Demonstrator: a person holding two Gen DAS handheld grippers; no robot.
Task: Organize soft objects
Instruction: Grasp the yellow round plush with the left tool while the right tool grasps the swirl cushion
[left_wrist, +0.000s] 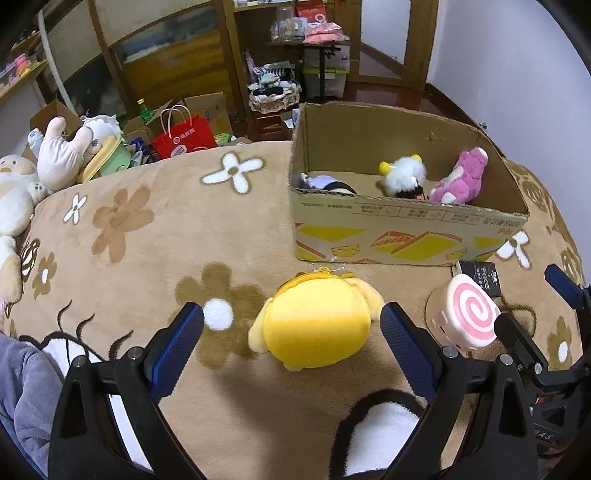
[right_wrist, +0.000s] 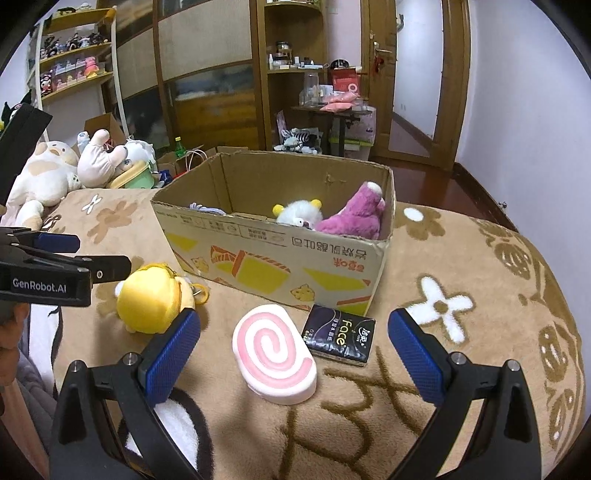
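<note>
A yellow plush toy (left_wrist: 317, 325) (right_wrist: 153, 299) lies on the brown flowered blanket (left_wrist: 155, 236), just ahead of my left gripper (left_wrist: 291, 326), which is open with the toy between its blue fingers. A pink-swirl soft roll (right_wrist: 275, 354) (left_wrist: 463, 317) rests in front of my right gripper (right_wrist: 295, 341), also open. Behind them stands a cardboard box (left_wrist: 402, 236) (right_wrist: 273, 254) holding a pink plush (left_wrist: 461, 177) (right_wrist: 356, 214), a white fluffy plush (left_wrist: 402, 177) (right_wrist: 301, 214) and a dark toy (left_wrist: 328, 184).
A black tissue pack (right_wrist: 340, 334) (left_wrist: 478, 277) lies beside the box front. Large plush toys (left_wrist: 55, 155) (right_wrist: 48, 173) pile up at the blanket's left edge. A red bag (left_wrist: 183, 138), shelves and a door sit beyond. A person's sleeve (left_wrist: 26, 387) is at lower left.
</note>
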